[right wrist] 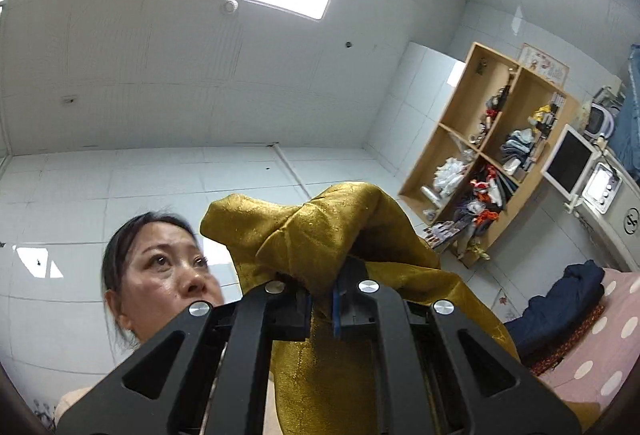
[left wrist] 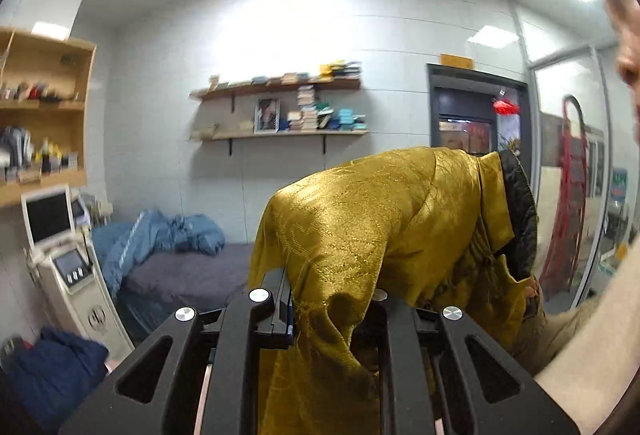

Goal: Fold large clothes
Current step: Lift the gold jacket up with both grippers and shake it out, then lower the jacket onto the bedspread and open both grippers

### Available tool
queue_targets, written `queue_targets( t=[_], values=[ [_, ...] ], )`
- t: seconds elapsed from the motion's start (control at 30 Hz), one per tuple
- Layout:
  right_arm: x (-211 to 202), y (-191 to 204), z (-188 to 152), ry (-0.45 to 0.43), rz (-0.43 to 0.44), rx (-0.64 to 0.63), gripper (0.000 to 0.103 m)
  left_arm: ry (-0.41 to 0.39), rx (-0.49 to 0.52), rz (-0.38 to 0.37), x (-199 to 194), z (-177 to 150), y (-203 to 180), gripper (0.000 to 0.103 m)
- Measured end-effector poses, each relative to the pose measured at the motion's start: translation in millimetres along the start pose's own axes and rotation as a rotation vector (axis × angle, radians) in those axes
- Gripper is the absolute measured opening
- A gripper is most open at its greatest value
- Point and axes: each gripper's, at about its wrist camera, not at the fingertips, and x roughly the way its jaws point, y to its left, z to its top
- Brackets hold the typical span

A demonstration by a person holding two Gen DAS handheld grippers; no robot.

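Observation:
A large golden-yellow patterned garment (left wrist: 360, 235) with a dark quilted lining (left wrist: 520, 219) is held up in the air. My left gripper (left wrist: 328, 311) is shut on a bunch of its fabric, which drapes over and hides the right finger. In the right wrist view the same garment (right wrist: 328, 231) bunches over my right gripper (right wrist: 320, 303), which is shut on it, tilted up toward the ceiling. The cloth hangs down between both sets of fingers.
A bed with a grey sheet (left wrist: 188, 275) and a blue duvet (left wrist: 160, 239) lies behind. A white machine with a screen (left wrist: 64, 259) stands at left. A navy garment (right wrist: 560, 299) lies on a pink dotted cover (right wrist: 600, 347). The person's face (right wrist: 160, 275) is close.

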Motion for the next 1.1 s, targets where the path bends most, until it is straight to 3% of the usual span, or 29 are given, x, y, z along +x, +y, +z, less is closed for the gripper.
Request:
queue_targets(
  t=[0.07,0.1,0.17,0.23,0.27,0.3,0.4,0.5,0.57,0.7,0.93,1.1],
  values=[
    [-9,-19,8,-0.055,-0.296,-0.01,0.039,0.094,-0.05,0.124,47,-11,18,0.016],
    [-17,-30,8,-0.095,-0.48,-0.022,0.097,0.153,-0.058,0.186,68,-22,25,0.02],
    [-38,-51,1,-0.156,-0.813,-0.025,0.098,0.294,-0.085,0.287,118,-56,46,0.028],
    [-60,-74,-10,-0.153,-0.97,0.039,0.098,0.444,-0.176,0.306,164,-103,71,0.058],
    [-75,-84,-19,-0.161,-1.022,0.079,0.098,0.52,-0.224,0.321,186,-135,85,0.079],
    [-88,-93,-29,-0.154,-1.08,0.11,0.098,0.577,-0.28,0.331,202,-167,99,0.085],
    [-116,-112,-67,-0.071,-1.325,0.14,0.098,0.749,-0.415,0.396,228,-259,129,0.085],
    [-142,-133,-119,0.088,-1.521,0.194,0.098,0.908,-0.415,0.476,226,-333,142,0.085],
    [-170,-148,-155,0.156,-1.604,0.289,0.098,0.957,-0.424,0.484,216,-361,145,0.085],
    [-224,-153,-208,0.152,-1.674,0.483,0.098,1.037,-0.49,0.49,191,-402,148,0.089],
    [-242,-163,-235,0.19,-1.718,0.56,0.098,1.078,-0.593,0.552,150,-432,168,0.092],
    [-237,-182,-250,0.267,-1.71,0.603,0.098,1.067,-0.672,0.539,140,-434,168,0.093]
  ],
)
